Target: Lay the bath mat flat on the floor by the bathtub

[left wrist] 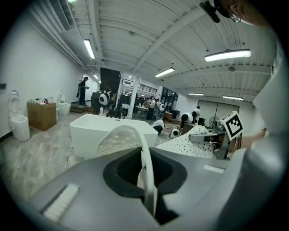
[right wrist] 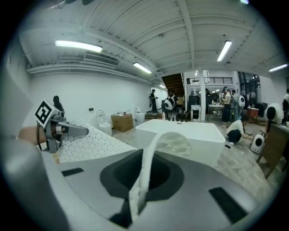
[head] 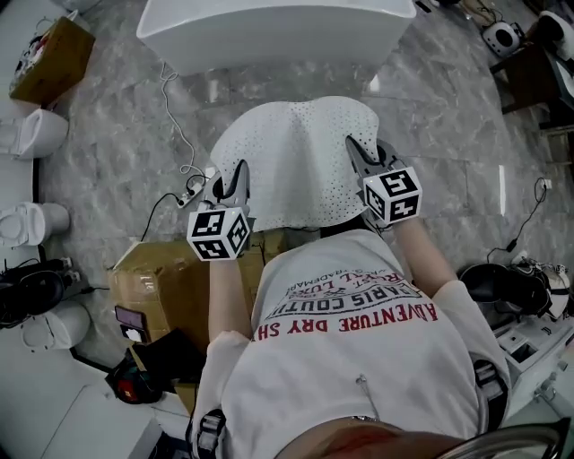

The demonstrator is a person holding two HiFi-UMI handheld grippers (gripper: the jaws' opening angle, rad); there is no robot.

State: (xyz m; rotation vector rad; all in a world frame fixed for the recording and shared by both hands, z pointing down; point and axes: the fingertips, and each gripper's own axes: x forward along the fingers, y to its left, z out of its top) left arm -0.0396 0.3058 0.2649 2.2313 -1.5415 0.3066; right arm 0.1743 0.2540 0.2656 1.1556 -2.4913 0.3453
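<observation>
A white perforated bath mat hangs spread in the air between my two grippers, above the marble floor and short of the white bathtub. My left gripper is shut on the mat's near left edge. My right gripper is shut on its near right edge. In the left gripper view the mat's edge stands pinched between the jaws, with the bathtub beyond. The right gripper view shows the mat's edge clamped likewise, the bathtub ahead and the other gripper at left.
A cardboard box stands on the floor under my left arm. A white cable with a power strip lies left of the mat. Toilets line the left wall. Equipment sits at the right. People work far behind the tub.
</observation>
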